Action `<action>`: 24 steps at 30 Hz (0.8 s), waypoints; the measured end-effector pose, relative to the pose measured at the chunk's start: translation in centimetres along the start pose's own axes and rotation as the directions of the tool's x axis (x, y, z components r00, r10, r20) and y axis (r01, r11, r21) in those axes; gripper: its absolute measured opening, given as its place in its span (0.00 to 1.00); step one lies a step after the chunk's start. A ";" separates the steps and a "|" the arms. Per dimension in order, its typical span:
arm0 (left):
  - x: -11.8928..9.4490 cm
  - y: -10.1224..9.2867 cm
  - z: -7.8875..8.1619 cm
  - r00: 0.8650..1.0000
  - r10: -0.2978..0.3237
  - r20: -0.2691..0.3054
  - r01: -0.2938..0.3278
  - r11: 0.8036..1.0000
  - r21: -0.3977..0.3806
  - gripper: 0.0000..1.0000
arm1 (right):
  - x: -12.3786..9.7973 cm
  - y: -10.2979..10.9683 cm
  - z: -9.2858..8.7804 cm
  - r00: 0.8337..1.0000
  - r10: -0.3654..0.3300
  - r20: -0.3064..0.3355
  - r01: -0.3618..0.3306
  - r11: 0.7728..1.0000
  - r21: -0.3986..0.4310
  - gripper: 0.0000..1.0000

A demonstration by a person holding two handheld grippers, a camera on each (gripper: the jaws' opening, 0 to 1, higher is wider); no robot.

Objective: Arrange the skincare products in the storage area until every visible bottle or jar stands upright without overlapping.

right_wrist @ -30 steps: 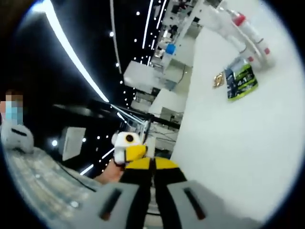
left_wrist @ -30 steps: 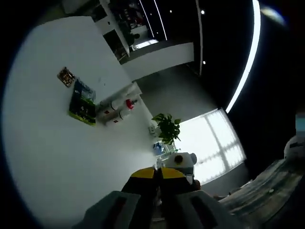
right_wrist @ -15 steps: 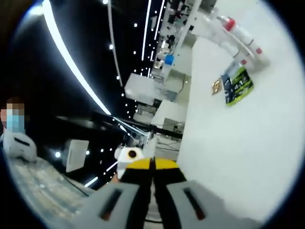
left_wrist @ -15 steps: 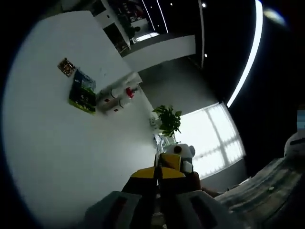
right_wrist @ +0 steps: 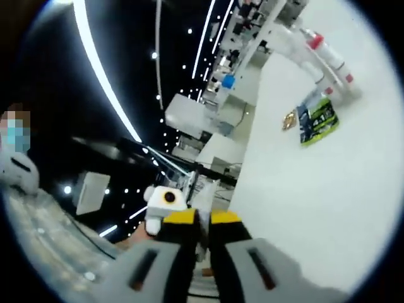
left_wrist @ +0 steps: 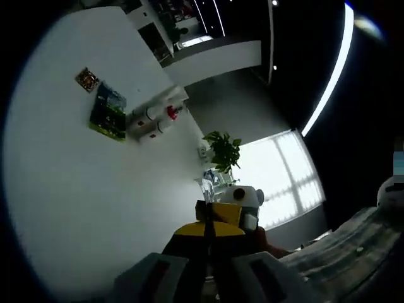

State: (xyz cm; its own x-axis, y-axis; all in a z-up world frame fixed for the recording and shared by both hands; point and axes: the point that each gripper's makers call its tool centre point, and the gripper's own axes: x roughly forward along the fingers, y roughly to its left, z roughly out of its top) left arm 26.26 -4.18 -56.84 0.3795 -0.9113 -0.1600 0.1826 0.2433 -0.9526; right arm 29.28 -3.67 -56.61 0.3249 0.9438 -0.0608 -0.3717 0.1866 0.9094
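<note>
- Left gripper (left_wrist: pixel 209 228): its 2 yellow-tipped jaws are pressed together with nothing between them, held above the white table (left_wrist: pixel 76 202).
- Right gripper (right_wrist: pixel 203 221): jaws also together, or nearly so, gripping nothing; it sits off the table's edge.
- In the left gripper view, 2 white bottles (left_wrist: pixel 151 120) with red caps lie on their sides far ahead and to the left of the jaws, touching each other.
- Just beyond them lies a flat green packet (left_wrist: pixel 107 113), with a small brown sachet (left_wrist: pixel 86 79) past that.
- In the right gripper view, the same bottles (right_wrist: pixel 325 57), packet (right_wrist: pixel 319 120) and sachet (right_wrist: pixel 289 121) sit far ahead, up and right of the jaws.
- A potted plant (left_wrist: pixel 222 151) stands beyond the table, ahead of the left gripper.
</note>
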 end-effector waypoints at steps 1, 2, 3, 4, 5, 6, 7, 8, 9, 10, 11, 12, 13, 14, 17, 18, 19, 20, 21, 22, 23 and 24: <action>0.0 0.1 0.0 1.000 0.004 -0.001 -0.004 1.000 -0.004 0.01 | 0.0 0.0 -0.1 1.000 -0.006 -0.008 0.006 1.000 0.002 0.04; -0.1 0.1 0.0 1.000 0.006 -0.003 -0.006 1.000 -0.003 0.01 | 0.1 0.1 -0.2 1.000 -0.004 -0.012 0.004 1.000 -0.005 0.03; -0.1 0.3 0.0 1.000 0.015 -0.001 -0.015 1.000 0.005 0.01 | 0.1 0.1 -0.2 1.000 -0.003 -0.014 0.002 1.000 -0.009 0.03; -0.2 0.3 -0.1 1.000 0.012 0.003 -0.012 1.000 0.005 0.01 | 0.1 0.2 -0.3 1.000 -0.007 -0.020 0.007 1.000 -0.016 0.03; -0.3 0.3 -0.1 1.000 0.012 0.006 -0.012 1.000 0.002 0.01 | 0.1 0.2 -0.3 1.000 -0.006 -0.024 0.006 1.000 -0.015 0.03; -0.4 0.3 -0.1 1.000 0.011 0.014 -0.011 1.000 -0.003 0.01 | 0.2 0.2 -0.3 1.000 -0.006 -0.026 0.006 1.000 -0.014 0.03; -0.4 0.3 -0.2 1.000 0.011 0.017 -0.011 1.000 -0.005 0.01 | 0.2 0.1 -0.4 1.000 -0.008 -0.028 0.008 1.000 -0.013 0.04; -0.4 0.5 -0.1 1.000 0.016 0.022 -0.016 1.000 -0.010 0.01 | 0.2 -0.3 -0.4 0.999 -0.022 -0.031 0.022 1.000 -0.013 0.05; -0.4 0.6 -0.2 1.000 0.017 0.022 -0.017 1.000 -0.015 0.01 | 0.2 -0.5 -0.5 0.999 -0.031 -0.034 0.030 0.999 -0.016 0.05; -0.5 0.6 -0.2 1.000 0.019 0.020 -0.018 1.000 -0.017 0.01 | 0.2 -0.5 -0.6 0.999 -0.032 -0.037 0.032 0.999 -0.018 0.05; -0.5 0.7 -0.2 1.000 0.020 0.023 -0.020 1.000 -0.017 0.01 | 0.2 -0.5 -0.5 0.999 -0.032 -0.036 0.031 0.999 -0.021 0.05; -0.6 0.7 -0.1 0.999 0.021 0.025 -0.020 1.000 -0.017 0.01 | 0.2 -0.5 -0.5 0.999 -0.033 -0.036 0.032 0.999 -0.022 0.05; -0.7 0.6 -0.1 0.999 0.022 0.027 -0.021 1.000 -0.017 0.00 | 0.2 -0.5 -0.5 0.999 -0.034 -0.038 0.033 0.999 -0.025 0.05; -0.8 0.7 0.0 0.999 0.023 0.031 -0.023 1.000 -0.017 0.00 | 0.2 -0.5 -0.5 0.999 -0.036 -0.037 0.035 0.999 -0.031 0.05; -0.9 0.9 0.0 0.999 0.027 0.036 -0.026 0.999 -0.021 0.01 | 0.3 -0.6 -0.5 0.998 -0.037 -0.040 0.036 0.999 -0.033 0.05; -0.9 0.9 0.0 0.999 0.030 0.037 -0.029 0.999 -0.023 0.01 | 0.3 -0.7 -0.5 0.998 -0.041 -0.045 0.039 0.998 -0.039 0.05; -0.9 1.0 0.0 0.999 0.031 0.038 -0.031 0.999 -0.023 0.01 | 0.4 -0.7 -0.5 0.998 -0.044 -0.046 0.042 0.998 -0.043 0.04; -1.0 1.1 0.0 0.999 0.034 0.039 -0.033 0.999 -0.024 0.01 | 0.4 -0.7 -0.5 0.998 -0.039 -0.048 0.038 0.999 -0.039 0.04; -1.0 1.1 0.0 0.999 0.033 0.040 -0.032 0.999 -0.025 0.01 | 0.4 -0.7 -0.5 0.998 -0.040 -0.050 0.038 0.998 -0.040 0.04; -1.0 1.1 0.1 0.999 0.031 0.043 -0.030 0.999 -0.028 0.01 | 0.4 -0.7 -0.4 0.998 -0.041 -0.048 0.039 0.998 -0.047 0.04; -1.1 1.1 0.1 0.999 0.031 0.044 -0.030 0.999 -0.029 0.01 | 0.4 -0.7 -0.4 0.998 -0.041 -0.048 0.039 0.998 -0.044 0.04; -1.1 1.1 0.2 0.998 0.034 0.048 -0.032 0.999 -0.026 0.00 | 0.4 -0.7 -0.4 0.998 -0.043 -0.047 0.041 0.998 -0.044 0.04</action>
State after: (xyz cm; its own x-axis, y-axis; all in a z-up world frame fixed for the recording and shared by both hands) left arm 26.21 -2.83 -57.64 0.4286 -0.8855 -0.1792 0.1462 0.2637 -0.9535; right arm 29.33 -3.27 -57.46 0.2991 0.9468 -0.1191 -0.3960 0.2367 0.8872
